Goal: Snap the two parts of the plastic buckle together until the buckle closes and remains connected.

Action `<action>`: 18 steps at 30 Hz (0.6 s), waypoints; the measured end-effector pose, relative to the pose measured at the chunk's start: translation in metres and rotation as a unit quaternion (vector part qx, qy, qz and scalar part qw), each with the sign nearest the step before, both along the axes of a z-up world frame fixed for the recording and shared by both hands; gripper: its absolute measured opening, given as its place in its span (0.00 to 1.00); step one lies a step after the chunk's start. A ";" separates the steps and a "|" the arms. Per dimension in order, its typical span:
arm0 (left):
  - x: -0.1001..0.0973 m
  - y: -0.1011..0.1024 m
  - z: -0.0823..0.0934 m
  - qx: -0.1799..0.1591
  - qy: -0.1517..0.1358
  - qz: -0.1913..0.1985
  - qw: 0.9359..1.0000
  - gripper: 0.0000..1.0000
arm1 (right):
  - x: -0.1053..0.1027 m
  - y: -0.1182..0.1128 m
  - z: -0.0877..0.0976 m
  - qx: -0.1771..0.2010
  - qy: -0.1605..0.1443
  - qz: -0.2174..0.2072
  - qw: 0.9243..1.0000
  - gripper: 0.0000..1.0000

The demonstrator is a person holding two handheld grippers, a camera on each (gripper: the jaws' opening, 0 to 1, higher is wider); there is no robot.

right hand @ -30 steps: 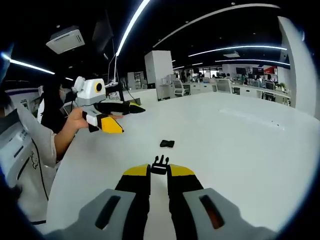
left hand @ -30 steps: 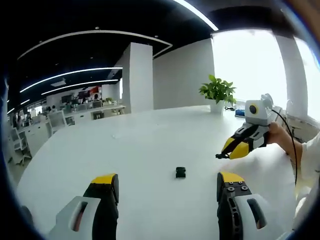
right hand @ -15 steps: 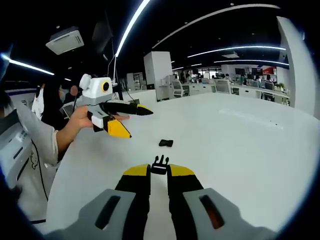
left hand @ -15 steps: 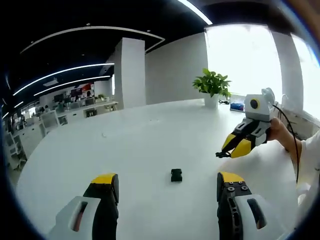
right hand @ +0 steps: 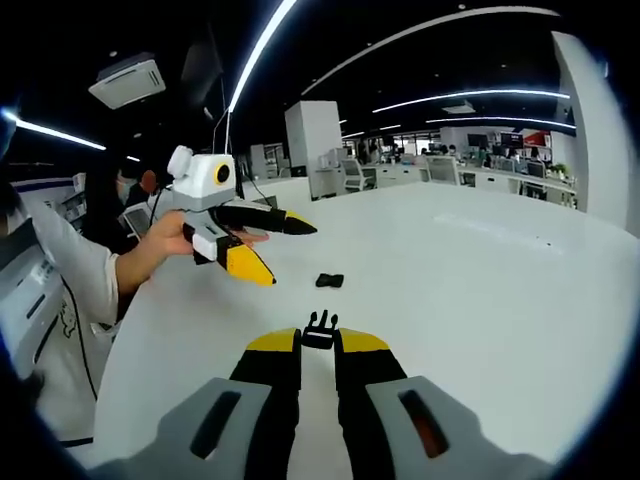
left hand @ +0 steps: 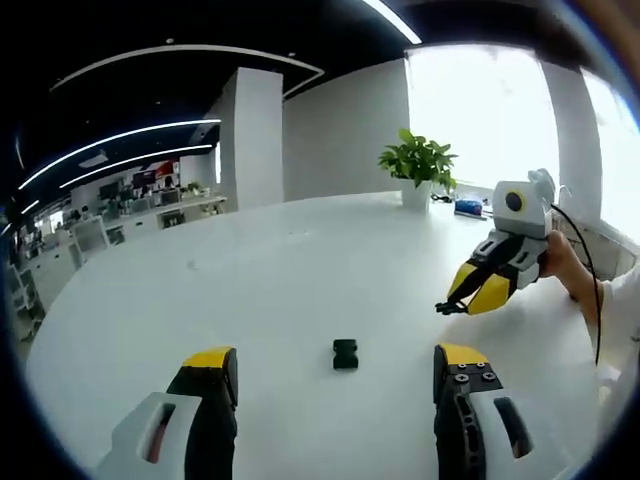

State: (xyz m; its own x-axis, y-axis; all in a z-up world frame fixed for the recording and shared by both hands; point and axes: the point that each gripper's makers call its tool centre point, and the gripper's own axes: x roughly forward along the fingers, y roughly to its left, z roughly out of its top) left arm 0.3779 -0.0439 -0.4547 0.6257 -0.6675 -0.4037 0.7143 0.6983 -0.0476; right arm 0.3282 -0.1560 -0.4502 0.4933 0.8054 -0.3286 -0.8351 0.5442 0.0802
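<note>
Clamping pronged buckle half (right hand: pixel 319 329), right tongs (right hand: pixel 319 345); socket half (left hand: pixel 345 353) lies loose.

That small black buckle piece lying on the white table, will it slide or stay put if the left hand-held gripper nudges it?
The buckle piece looks small, flat and hard, so it is probably light and stiff. On the smooth white table it would likely skid rather than roll. The open left hand-held gripper should close squarely on it.

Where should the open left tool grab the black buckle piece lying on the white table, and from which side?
Take the buckle piece across its two side edges, coming down from above with the left tool. It lies flat on the table, and its open end should probably stay clear for the pronged part held by the right tool.
</note>
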 end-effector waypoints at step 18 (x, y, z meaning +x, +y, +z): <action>0.006 -0.004 -0.010 0.009 0.011 -0.024 1.000 0.69 | -0.017 0.002 -0.017 -0.063 0.012 0.063 0.996 0.12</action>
